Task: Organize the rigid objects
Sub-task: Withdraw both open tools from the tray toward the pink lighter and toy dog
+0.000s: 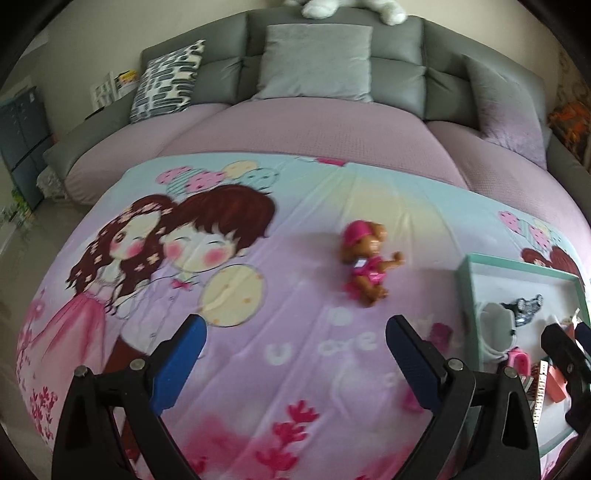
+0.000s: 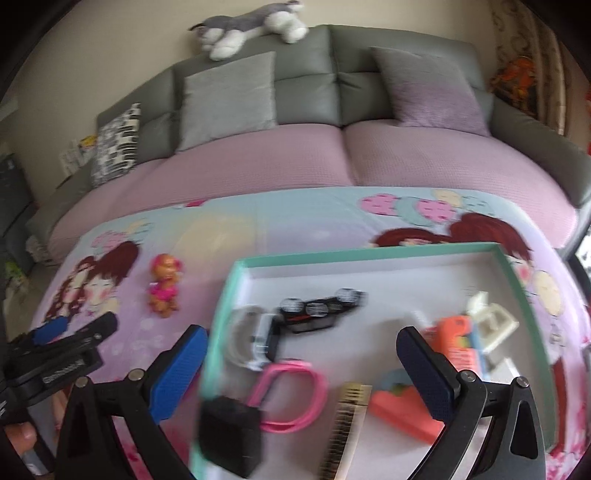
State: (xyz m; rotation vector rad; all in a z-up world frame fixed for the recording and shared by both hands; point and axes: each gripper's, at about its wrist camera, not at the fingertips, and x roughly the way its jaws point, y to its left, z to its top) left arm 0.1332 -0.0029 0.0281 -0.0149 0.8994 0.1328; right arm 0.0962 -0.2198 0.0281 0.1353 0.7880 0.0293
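A brown toy dog in pink cap and vest (image 1: 365, 264) lies on the cartoon-print sheet (image 1: 295, 362), ahead and slightly right of my open, empty left gripper (image 1: 295, 332). It also shows in the right wrist view (image 2: 164, 284). A teal-rimmed white tray (image 2: 406, 248) sits to the right, holding a black toy car (image 2: 317, 308), a pink loop (image 2: 291, 398), a black block (image 2: 229, 432), a comb (image 2: 347, 424) and orange pieces (image 2: 402, 410). My right gripper (image 2: 301, 354) is open and empty above the tray. The left gripper (image 2: 74, 328) shows at the left of that view.
The sheet covers a low surface in front of a grey sofa with purple seat covers (image 1: 295, 125) and several cushions (image 1: 317, 62). A plush husky (image 2: 251, 27) lies on the sofa back. The tray's rim (image 1: 469, 295) is at the left view's right.
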